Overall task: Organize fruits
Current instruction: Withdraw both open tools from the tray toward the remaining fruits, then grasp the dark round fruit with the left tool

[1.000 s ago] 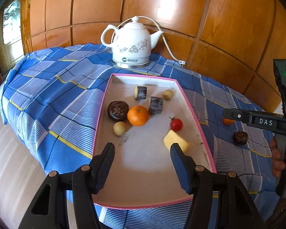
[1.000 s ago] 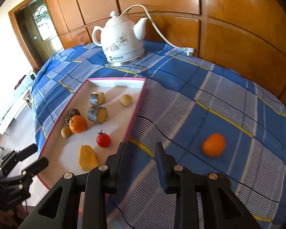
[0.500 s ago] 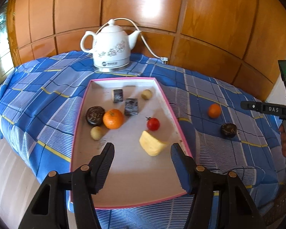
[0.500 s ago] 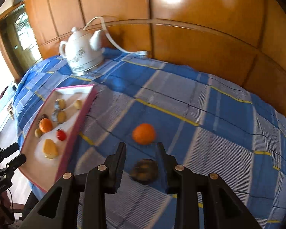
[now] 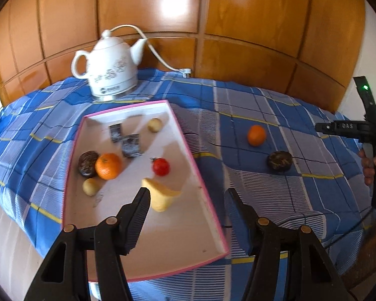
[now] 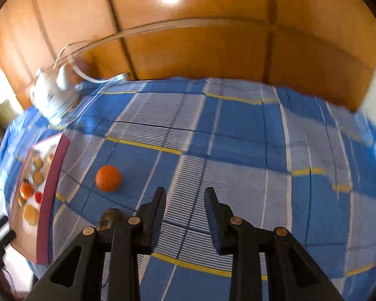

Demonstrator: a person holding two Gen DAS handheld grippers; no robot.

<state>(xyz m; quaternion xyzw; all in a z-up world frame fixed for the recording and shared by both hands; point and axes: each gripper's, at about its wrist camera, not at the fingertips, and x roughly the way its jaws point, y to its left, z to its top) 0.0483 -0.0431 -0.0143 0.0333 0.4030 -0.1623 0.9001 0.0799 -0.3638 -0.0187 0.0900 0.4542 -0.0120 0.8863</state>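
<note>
The right gripper (image 6: 185, 200) swings rightward across the blue checked cloth (image 6: 238, 138): the tray (image 6: 51, 183), once ahead of it, now sits at far left, and the loose orange (image 6: 108, 178) and dark fruit (image 6: 110, 219) lie left of its fingers (image 6: 158, 208).

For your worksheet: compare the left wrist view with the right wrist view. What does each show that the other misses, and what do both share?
Only the left wrist view: the left gripper, open and empty, and the tray's yellow wedge sharply.

Only the right wrist view: the right gripper, empty over bare blue cloth.

Both: the tray, the white kettle, the loose orange and the dark round fruit on the cloth.
</note>
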